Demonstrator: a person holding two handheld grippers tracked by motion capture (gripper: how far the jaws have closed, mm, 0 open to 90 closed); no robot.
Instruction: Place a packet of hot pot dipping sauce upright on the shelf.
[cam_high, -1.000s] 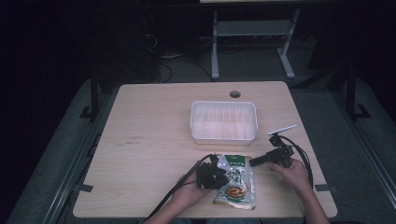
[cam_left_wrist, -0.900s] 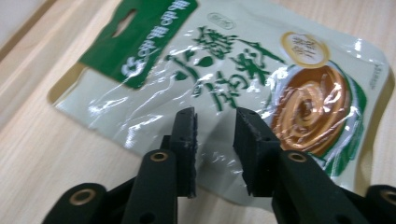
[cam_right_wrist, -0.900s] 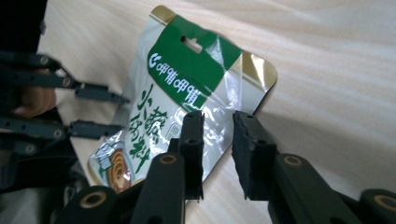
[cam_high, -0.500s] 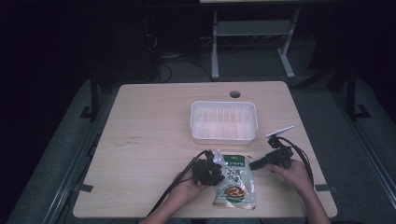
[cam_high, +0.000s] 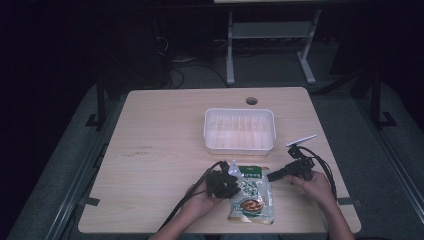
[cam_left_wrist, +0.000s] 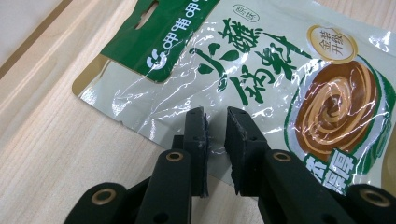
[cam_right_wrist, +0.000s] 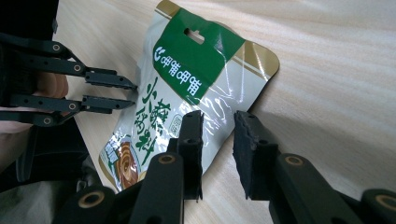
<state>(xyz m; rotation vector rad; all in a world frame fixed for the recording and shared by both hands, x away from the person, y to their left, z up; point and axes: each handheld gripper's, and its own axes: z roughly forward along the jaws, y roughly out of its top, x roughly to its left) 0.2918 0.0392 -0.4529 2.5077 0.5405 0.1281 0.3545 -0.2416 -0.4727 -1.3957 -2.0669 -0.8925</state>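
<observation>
At the near edge of the light wooden table (cam_high: 160, 150), a flat green-and-cream plastic food pouch with a brown swirl printed on it (cam_high: 251, 194) lies face up, its green header end pointing toward the far side. It is flanked by both tools. The left gripper (cam_left_wrist: 215, 122) is set at the pouch's left edge, its black jaws narrowed to a slim gap over the glossy film; the jaws have just been closing, yet the film is seen lying flat under the gap and is not pinched between the pads. The right gripper (cam_right_wrist: 218, 125) is held at the pouch's right edge near the header, its jaws a little wider apart, with the pouch's edge just ahead of them and nothing held.

The step in hand is judged to be the taking hold of the pouch from both sides. For the next move, an edge of the pouch must be brought between the pads before they are closed, since the flat film offers little to catch; a low, slanted approach is called for.

Beyond the pouch, a white rectangular plastic tray with a ribbed floor (cam_high: 240, 145) stands in the middle of the table, well apart from the grippers, and is judged the likely destination.
</observation>
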